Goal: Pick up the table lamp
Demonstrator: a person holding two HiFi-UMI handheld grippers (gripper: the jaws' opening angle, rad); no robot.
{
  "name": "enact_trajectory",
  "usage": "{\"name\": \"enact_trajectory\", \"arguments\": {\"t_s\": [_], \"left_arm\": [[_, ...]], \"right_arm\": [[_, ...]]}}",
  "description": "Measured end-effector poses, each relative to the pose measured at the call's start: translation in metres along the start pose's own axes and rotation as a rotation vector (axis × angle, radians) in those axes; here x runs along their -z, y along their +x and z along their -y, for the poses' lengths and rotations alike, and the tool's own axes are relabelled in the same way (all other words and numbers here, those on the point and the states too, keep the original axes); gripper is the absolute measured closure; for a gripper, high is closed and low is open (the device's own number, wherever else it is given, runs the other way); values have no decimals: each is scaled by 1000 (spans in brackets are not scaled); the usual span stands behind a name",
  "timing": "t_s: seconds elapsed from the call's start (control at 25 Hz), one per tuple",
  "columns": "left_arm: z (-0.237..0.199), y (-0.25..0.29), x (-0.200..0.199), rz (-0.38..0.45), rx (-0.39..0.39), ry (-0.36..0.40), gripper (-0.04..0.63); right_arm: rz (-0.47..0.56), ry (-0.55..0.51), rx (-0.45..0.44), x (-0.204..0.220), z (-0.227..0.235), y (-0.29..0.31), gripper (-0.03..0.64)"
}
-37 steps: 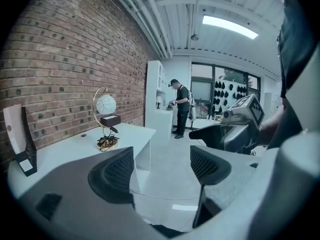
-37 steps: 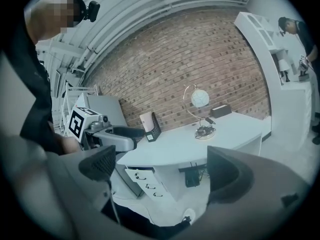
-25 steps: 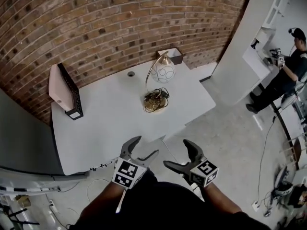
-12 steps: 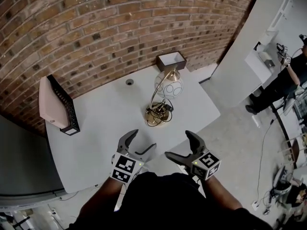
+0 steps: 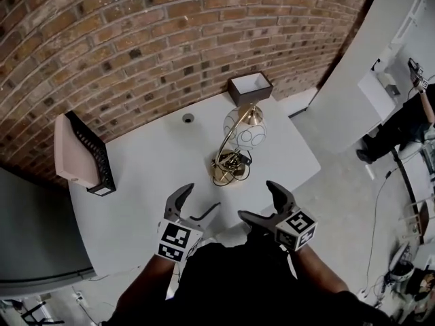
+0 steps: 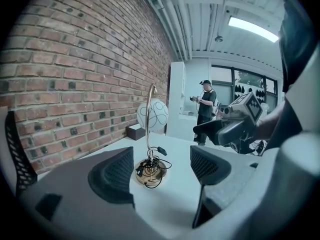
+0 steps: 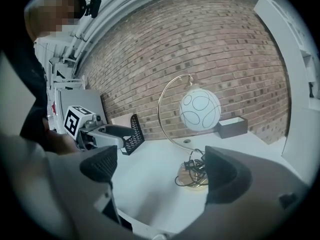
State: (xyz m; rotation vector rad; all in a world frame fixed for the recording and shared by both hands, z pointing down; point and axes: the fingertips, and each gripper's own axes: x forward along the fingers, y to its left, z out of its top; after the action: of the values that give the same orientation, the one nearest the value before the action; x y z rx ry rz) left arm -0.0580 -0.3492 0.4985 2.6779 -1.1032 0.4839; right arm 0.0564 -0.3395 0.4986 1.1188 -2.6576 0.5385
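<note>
The table lamp stands on the white table: a brass round base wrapped in black cord, a curved brass arm and a white globe shade with dark line patterns. The lamp shows between the left jaws and the lamp between the right jaws, both from a distance. My left gripper and right gripper hover open at the table's near edge, short of the lamp, holding nothing.
A pink and black mesh file holder stands at the table's left. A small dark box sits by the brick wall behind the lamp. A round cable hole is in the tabletop. A person stands far right.
The view has shifted closer to the table; both grippers have advanced slightly toward the lamp and stay open.
</note>
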Motion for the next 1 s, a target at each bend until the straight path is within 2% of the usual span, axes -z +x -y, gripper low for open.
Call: {"name": "enact_trajectory", "arguments": {"t_s": [0.16, 0.36, 0.76, 1.0], "left_arm": [[-11, 10, 4, -16, -76, -35, 242], [-14, 24, -10, 11, -187, -105, 242], [-24, 53, -31, 18, -372, -137, 242], [-34, 66, -50, 29, -449, -142, 242]], "right_arm": [[-32, -32, -70, -3, 18, 14, 67], [-78, -90, -173, -12, 47, 27, 69], [-103, -128, -306, -23, 113, 51, 82], [-113, -120, -327, -23, 152, 61, 123]]}}
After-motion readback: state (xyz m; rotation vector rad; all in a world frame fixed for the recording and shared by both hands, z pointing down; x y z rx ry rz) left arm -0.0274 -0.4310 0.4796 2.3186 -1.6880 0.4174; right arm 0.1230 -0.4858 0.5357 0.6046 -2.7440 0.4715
